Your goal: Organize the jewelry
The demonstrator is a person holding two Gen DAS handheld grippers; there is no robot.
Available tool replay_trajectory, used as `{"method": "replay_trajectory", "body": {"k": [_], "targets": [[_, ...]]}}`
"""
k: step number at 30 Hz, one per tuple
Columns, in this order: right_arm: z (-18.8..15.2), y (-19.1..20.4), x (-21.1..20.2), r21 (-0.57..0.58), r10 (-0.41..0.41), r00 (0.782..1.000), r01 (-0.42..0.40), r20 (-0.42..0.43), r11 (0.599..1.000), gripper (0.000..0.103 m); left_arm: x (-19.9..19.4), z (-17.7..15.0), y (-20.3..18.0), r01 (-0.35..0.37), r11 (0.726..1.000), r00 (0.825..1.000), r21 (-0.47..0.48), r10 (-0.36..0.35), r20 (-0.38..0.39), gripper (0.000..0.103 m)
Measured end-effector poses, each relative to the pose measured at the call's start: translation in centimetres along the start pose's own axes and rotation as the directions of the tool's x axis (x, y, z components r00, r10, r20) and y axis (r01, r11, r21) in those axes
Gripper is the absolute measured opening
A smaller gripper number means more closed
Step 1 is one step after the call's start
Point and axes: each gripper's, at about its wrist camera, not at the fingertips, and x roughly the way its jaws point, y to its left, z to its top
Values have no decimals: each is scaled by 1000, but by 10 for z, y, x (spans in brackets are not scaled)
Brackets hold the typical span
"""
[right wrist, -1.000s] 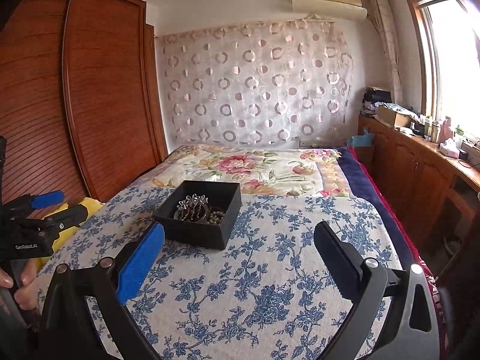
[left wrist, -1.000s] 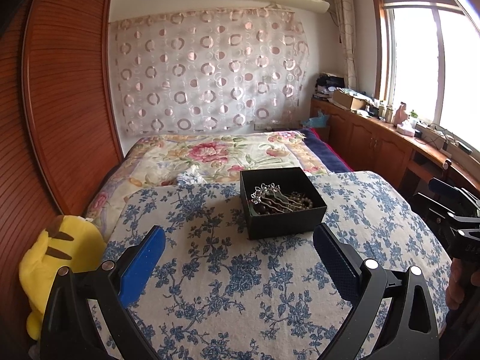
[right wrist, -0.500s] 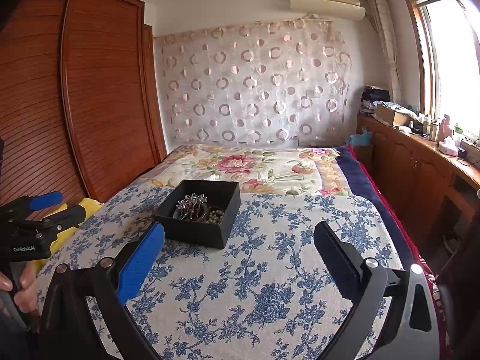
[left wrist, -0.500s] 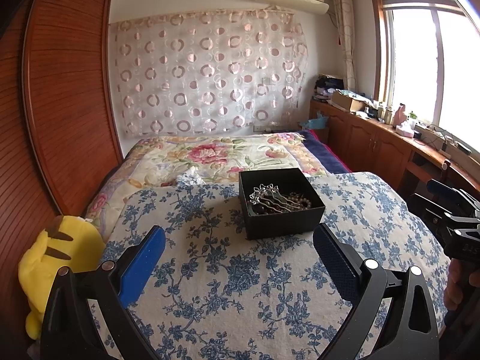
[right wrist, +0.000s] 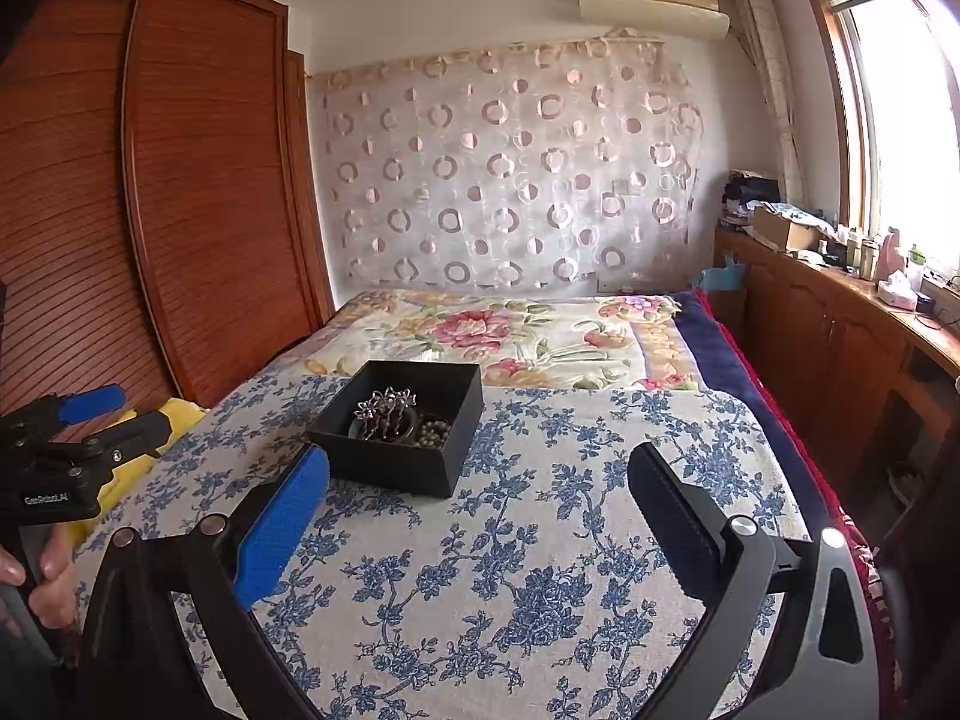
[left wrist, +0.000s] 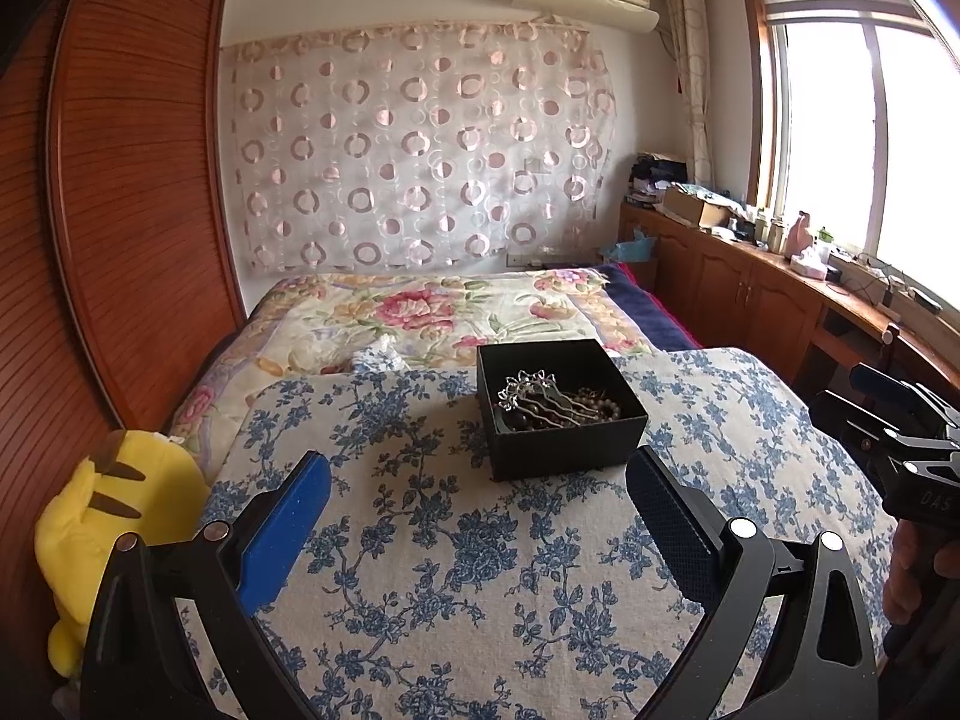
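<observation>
Seemingly little is left, or nothing has begun: every piece of jewelry in sight already lies inside the black box [left wrist: 561, 405], which sits on the blue-flowered bedspread [left wrist: 468, 570], and none is visible loose on the cloth, so whether sorting is finished or the pieces are yet to come out cannot be judged. From the left wrist view the box stands at about 12 o'clock, just beyond the fingertips; from the right wrist view it sits near 11 o'clock. Across the top of the heap rests a silver hairpin [left wrist: 540, 396], its flowered head toward 10 o'clock and its wavy prongs running to 4 o'clock in the left view, so its long axis lies diagonally across the box. Under it are dark beads and a strand of pale beads [right wrist: 435, 432]. The left claw [left wrist: 480, 516] is spread wide and holds nothing; the right claw [right wrist: 480, 510] is likewise wide apart and empty, both hovering above the bedspread.
</observation>
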Motion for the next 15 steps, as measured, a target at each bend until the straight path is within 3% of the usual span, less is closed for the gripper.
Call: {"method": "replay_trajectory", "body": {"k": [15], "targets": [[0, 0, 0, 2, 3, 1000, -3, 0, 1000, 101, -1, 1, -1, 2, 1000, 1000, -3, -2, 1, 95]]}}
